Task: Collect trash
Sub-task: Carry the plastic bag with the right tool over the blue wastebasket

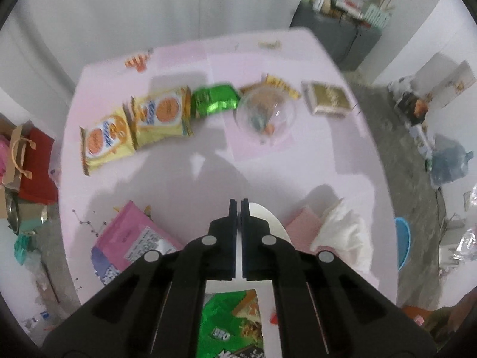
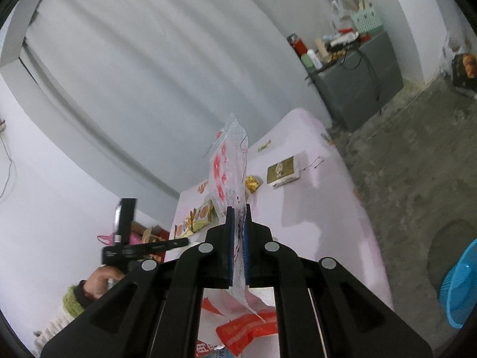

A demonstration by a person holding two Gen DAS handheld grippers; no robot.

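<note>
1. Table point(image 1: 184, 176), pink-topped, carried scattered wrappers; two yellow biscuit packs point(image 1: 134, 125) lay at its far left.
2. Blue basket point(image 2: 459, 286) stood on the floor off the table's right edge, probably the bin.
3. Right claw point(image 2: 238, 217) clamped a clear red-printed bag point(image 2: 228, 167), lifted above the table; carry step judged underway, next swing toward the basket.
4. Left claw point(image 1: 238, 208) nearly together, pinching a thin white sheet point(image 1: 262, 217).

table point(image 1: 184, 179): pale pink
biscuit packets point(image 1: 134, 122): yellow, orange rounds
foil wrapper point(image 1: 215, 99): shiny green
plastic bag point(image 2: 228, 164): clear, red flowers printed
basket point(image 2: 460, 286): blue
</note>
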